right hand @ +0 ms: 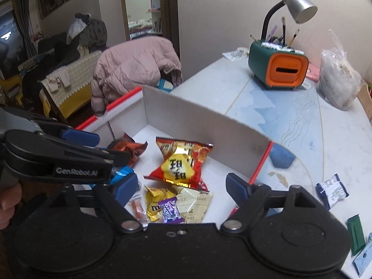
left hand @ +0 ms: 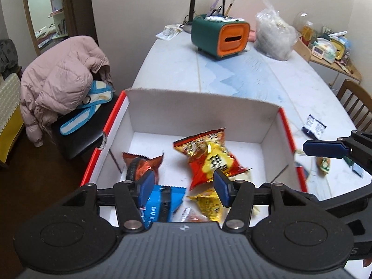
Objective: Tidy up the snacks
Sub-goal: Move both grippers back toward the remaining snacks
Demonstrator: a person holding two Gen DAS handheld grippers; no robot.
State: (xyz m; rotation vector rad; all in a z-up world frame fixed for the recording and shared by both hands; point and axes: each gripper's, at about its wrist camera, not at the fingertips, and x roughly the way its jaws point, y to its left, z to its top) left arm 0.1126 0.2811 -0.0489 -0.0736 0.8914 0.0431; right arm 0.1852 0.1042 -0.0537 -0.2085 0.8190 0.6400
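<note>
Snacks lie in a white cardboard box (left hand: 204, 111) with red edges, which sits on the pale desk (left hand: 267, 74) and fills the middle of both views. Inside it, a red and yellow chip bag (right hand: 181, 162) rests near the middle of the floor, blurred in the left wrist view. A crumpled brown-red packet (right hand: 129, 147) lies to its left, and a blue packet (left hand: 162, 203) lies at the lower centre of the left view. In the right wrist view, lower centre, a yellow candy bag (right hand: 155, 203), a purple wrapper (right hand: 171, 210), a cream sachet (right hand: 195, 203) and a small orange stick (right hand: 137, 207) lie close together.

The left hand-held gripper (left hand: 183, 190) hangs over the box with its blue fingers (left hand: 145, 186) spread wide and nothing between them. The right hand-held gripper (right hand: 181, 187) also stands wide open and empty, above the near part of the box.

Outside the box, at the right of the right view, a navy and white packet (right hand: 332, 190), a green packet (right hand: 355, 233) and a light blue packet (right hand: 363, 259) lie on the desk. A green and orange organizer (right hand: 277, 68) stands at the far end under a grey lamp (right hand: 298, 4), near a clear plastic bag (right hand: 338, 80). A pink jacket (left hand: 60, 81) is draped over a chair at the left.
</note>
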